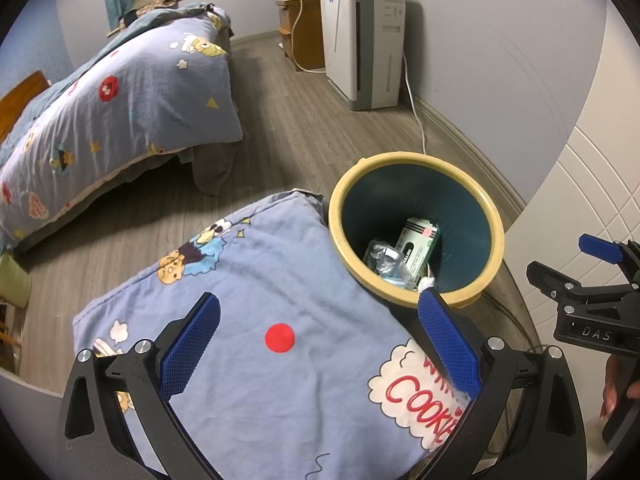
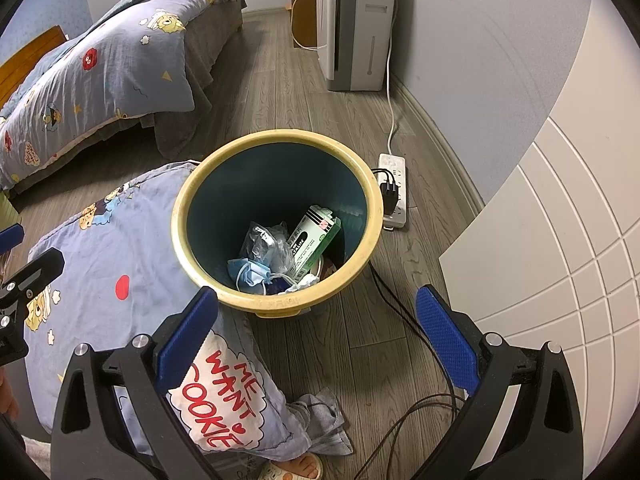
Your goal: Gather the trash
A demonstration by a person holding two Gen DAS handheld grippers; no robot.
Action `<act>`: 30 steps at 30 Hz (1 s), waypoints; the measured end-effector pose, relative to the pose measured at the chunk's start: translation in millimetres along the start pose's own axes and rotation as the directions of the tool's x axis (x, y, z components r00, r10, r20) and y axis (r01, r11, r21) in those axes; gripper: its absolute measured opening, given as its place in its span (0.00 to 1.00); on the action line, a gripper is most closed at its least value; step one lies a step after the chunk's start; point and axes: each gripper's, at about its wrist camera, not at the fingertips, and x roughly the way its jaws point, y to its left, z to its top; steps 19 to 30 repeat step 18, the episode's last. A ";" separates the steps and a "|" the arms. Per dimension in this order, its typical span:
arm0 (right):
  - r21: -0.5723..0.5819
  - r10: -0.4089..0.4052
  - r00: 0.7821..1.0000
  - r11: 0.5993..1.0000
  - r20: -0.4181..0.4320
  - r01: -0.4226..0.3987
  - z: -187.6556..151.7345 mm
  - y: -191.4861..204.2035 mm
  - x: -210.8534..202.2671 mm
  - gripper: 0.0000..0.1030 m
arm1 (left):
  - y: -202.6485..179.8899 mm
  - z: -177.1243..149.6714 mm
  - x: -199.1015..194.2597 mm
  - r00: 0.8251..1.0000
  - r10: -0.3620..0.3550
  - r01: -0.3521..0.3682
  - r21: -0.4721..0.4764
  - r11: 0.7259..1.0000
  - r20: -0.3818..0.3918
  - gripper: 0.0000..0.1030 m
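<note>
A yellow-rimmed, dark blue trash bin [image 1: 416, 164] [image 2: 276, 138] stands on the wood floor beside a blue cartoon-print pillow [image 1: 260, 320] [image 2: 120, 248]. Inside lie a green and white box [image 1: 418, 246] [image 2: 314, 236], crumpled clear plastic [image 2: 266, 246] and a blue face mask [image 2: 248, 274]. My left gripper [image 1: 320, 344] is open and empty above the pillow, its right finger by the bin's rim. My right gripper [image 2: 320, 336] is open and empty above the bin's near rim; it also shows at the right of the left wrist view [image 1: 580, 276].
A bed with a matching blue quilt [image 1: 120, 100] [image 2: 100, 68] stands at the left. A white air purifier [image 1: 360, 40] [image 2: 352, 24] stands by the far wall. A power strip [image 2: 394, 188] and dark cables [image 2: 400, 308] lie right of the bin. A white panelled door [image 2: 560, 240] is at right.
</note>
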 end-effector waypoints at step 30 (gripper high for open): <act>0.076 -0.054 0.997 0.995 -0.055 0.058 -3.8 -6.9 9.1 0.95 | 6.3 -1.9 -22.1 0.999 -0.029 0.029 0.008 1.000 0.030 0.95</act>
